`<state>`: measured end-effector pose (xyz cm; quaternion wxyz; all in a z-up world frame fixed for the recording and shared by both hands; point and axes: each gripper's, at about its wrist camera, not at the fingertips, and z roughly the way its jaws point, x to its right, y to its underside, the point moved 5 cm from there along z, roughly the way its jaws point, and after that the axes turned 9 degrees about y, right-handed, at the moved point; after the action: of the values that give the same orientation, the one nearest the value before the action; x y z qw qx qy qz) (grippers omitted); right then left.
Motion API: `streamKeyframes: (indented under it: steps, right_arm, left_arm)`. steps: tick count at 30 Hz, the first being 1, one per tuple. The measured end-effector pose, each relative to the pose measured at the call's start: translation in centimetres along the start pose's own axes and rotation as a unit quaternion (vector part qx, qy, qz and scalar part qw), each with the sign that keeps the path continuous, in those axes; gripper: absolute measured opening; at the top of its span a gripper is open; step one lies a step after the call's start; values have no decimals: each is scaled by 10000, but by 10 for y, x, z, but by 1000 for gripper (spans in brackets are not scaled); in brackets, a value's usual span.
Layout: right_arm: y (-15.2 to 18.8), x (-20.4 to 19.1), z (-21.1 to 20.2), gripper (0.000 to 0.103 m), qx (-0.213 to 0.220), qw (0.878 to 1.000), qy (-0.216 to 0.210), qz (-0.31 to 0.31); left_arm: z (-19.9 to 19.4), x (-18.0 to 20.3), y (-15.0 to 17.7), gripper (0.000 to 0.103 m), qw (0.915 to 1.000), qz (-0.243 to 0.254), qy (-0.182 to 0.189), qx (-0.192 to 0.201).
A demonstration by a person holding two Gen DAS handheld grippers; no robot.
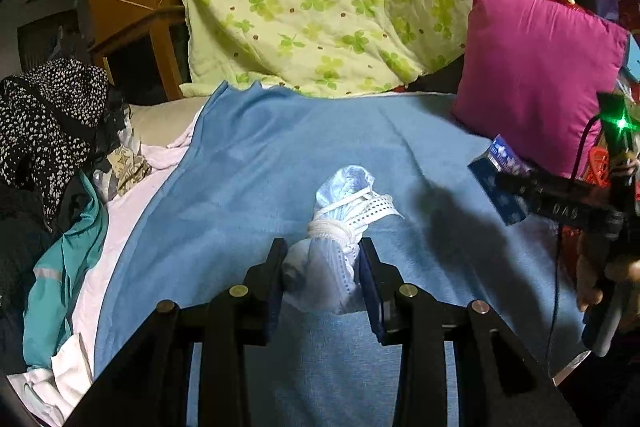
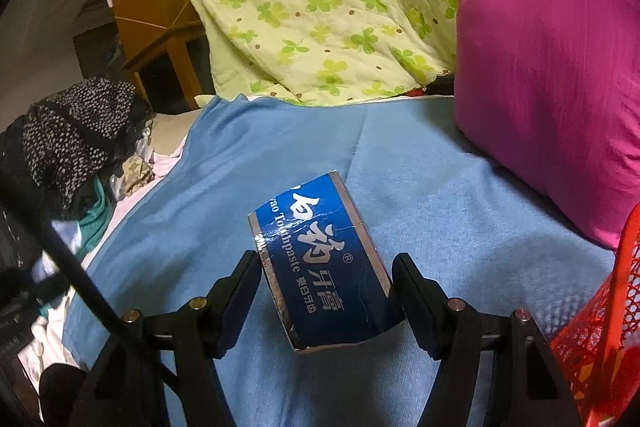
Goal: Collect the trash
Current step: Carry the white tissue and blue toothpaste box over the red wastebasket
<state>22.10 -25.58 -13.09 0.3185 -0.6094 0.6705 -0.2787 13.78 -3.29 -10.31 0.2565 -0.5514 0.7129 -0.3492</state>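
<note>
Over the blue blanket [image 1: 248, 163] is where everything sits right now, both grippers raised above it with trash clamped in each

Left wrist view: the left gripper [image 1: 322, 269] is clenched on a rolled-up face mask [image 1: 340, 223], pale blue, tied round the middle with its own white ear loops. Both pads press on the lower half of the bundle and the top pokes out toward 12 o'clock past the fingertips. It looks lifted clear of the blanket, though I can't tell by how much

Right wrist view: the right gripper [image 2: 326, 285] is grasping a blue toothpaste box [image 2: 324, 259] with white lettering and silver edges. Jaws stand fairly wide because the box fills the gap, one pad on each long side. The box tilts so its far end points to about 11 o'clock. The same box [image 1: 498, 183] shows at 3 o'clock in the left view, held by the right gripper with a green light glowing on the rig

Around the scene: a magenta pillow [image 2: 548, 67] at 2 o'clock, a clover-print quilt [image 2: 320, 7] at 12, a heap of clothes [image 1: 52, 131] at 9, and a red mesh basket [image 2: 600, 327] at 4 o'clock, just beside the right gripper
</note>
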Motion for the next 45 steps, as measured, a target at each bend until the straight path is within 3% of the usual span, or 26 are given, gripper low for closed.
streamKeyframes:
  steps: [18,34,45]
  right_arm:
    - [25,-12,-36,70,201,9997,-108,-106]
    - [92,-58,-73,71,-190,9964,-810,-132]
    - [95,-62,-134,71,155,9936,-1118,-111]
  left_arm:
    - [-64,0,-15,37,9982,154,133,570]
    - [-90,-13,-5,37,9971,73,270,709]
    - [-102,-5,-6,38,9965,100,302,777]
